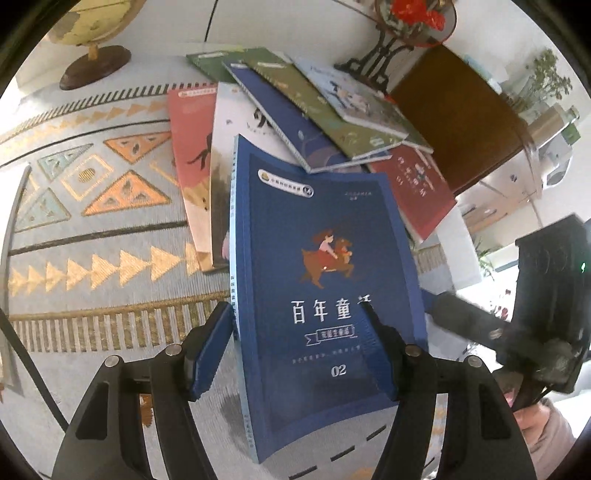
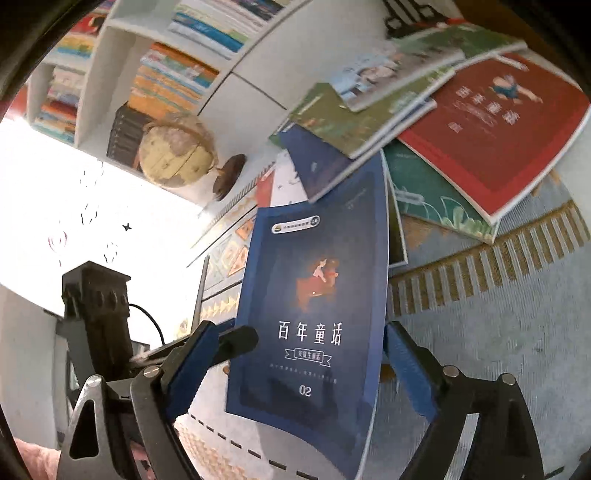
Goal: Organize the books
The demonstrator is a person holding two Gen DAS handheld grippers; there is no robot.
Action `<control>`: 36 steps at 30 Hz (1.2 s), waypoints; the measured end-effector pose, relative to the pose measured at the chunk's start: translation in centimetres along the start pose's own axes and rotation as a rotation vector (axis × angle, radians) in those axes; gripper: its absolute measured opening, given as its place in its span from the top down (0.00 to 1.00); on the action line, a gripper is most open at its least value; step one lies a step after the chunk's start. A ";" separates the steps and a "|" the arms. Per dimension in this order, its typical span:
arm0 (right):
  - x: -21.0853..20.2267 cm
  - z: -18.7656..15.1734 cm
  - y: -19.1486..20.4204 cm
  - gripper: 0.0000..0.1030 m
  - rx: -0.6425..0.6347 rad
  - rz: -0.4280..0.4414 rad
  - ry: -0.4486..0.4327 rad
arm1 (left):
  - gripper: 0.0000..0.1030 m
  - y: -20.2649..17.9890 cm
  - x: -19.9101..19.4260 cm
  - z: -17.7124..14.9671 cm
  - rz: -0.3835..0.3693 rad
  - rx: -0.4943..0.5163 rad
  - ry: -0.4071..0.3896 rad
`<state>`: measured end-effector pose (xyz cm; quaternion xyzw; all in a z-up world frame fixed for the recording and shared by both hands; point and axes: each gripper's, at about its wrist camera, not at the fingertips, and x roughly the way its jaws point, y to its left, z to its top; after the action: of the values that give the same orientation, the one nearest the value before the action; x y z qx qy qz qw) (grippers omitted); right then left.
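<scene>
The left gripper [image 1: 299, 347] pinches the blue book [image 1: 317, 280], held up above the rug [image 1: 92, 229]. The right gripper [image 2: 295, 369] is wide open around it. The other books [image 1: 314, 110] lie jumbled near the rug's far edge, still unsorted.

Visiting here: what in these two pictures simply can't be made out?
- Left wrist view: last title character on the blue book, covered by a finger of the left tool.
- Left wrist view: the globe, cut off by the lens rim.
- Right wrist view: spines on the shelf, too small and blurred to read.
- Both views: the blue book's back, hidden by its own cover.
</scene>
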<state>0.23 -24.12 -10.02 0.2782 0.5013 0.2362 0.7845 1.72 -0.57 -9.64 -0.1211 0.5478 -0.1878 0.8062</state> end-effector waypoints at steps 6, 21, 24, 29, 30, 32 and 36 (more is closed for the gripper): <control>0.9 -0.7 -0.2 0.65 -0.005 -0.086 0.032 | 0.43 0.6 -1.1 0.1 0.005 -0.019 -0.039; -0.7 -1.0 4.6 0.83 -0.152 -0.071 -0.030 | 0.43 1.5 -3.8 0.5 0.012 -0.001 -0.085; -1.0 -0.5 6.4 0.84 -0.194 -0.084 -0.053 | 0.43 1.9 -4.8 0.6 0.008 -0.003 -0.105; -1.2 -0.2 9.3 0.85 -0.259 -0.103 -0.081 | 0.43 3.1 -6.3 0.8 0.002 -0.013 -0.123; -1.1 0.0 9.8 0.85 -0.269 -0.105 -0.084 | 0.43 3.2 -6.6 0.8 0.002 -0.013 -0.127; -0.8 0.0 11.0 0.85 -0.297 -0.112 -0.088 | 0.43 3.8 -7.2 0.9 0.008 -0.018 -0.136; 0.2 0.2 12.8 0.85 -0.326 -0.106 -0.083 | 0.43 5.3 -8.6 1.0 0.013 -0.037 -0.154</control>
<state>-0.73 -14.65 -1.45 0.1298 0.4376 0.2608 0.8507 0.73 7.97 -4.19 -0.1466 0.4883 -0.1627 0.8447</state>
